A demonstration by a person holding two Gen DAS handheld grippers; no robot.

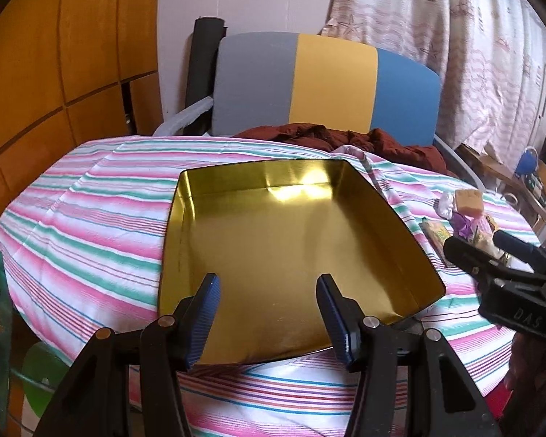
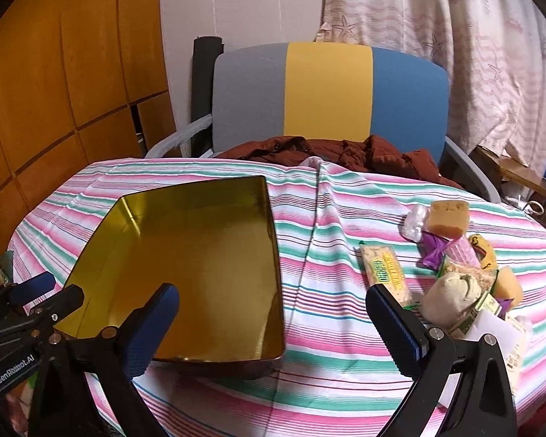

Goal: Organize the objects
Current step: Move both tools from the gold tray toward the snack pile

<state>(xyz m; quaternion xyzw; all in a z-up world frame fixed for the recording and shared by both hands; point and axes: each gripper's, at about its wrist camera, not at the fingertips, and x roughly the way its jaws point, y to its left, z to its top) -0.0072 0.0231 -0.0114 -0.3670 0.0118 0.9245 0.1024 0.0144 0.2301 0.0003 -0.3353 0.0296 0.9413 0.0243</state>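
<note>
An empty gold metal tin (image 1: 291,240) (image 2: 200,273) lies on the striped tablecloth. My left gripper (image 1: 269,318) is open, hovering above the tin's near edge with nothing between its blue-padded fingers. To the tin's right lies a pile of wrapped snacks (image 2: 462,266) (image 1: 466,218): a yellow sponge-like block (image 2: 448,218), a long green-and-cream packet (image 2: 384,273), a pale round bun (image 2: 451,296), purple and pink wrappers. My right gripper (image 2: 273,320) is open wide, between the tin and the snack pile, holding nothing. It shows from the side in the left wrist view (image 1: 491,247).
A grey, yellow and blue chair (image 2: 327,94) stands behind the table with a dark red garment (image 2: 345,153) on its seat. Wooden panels (image 2: 54,91) fill the left, a patterned curtain (image 2: 455,54) the right. Bare striped tablecloth (image 2: 327,218) lies between tin and snacks.
</note>
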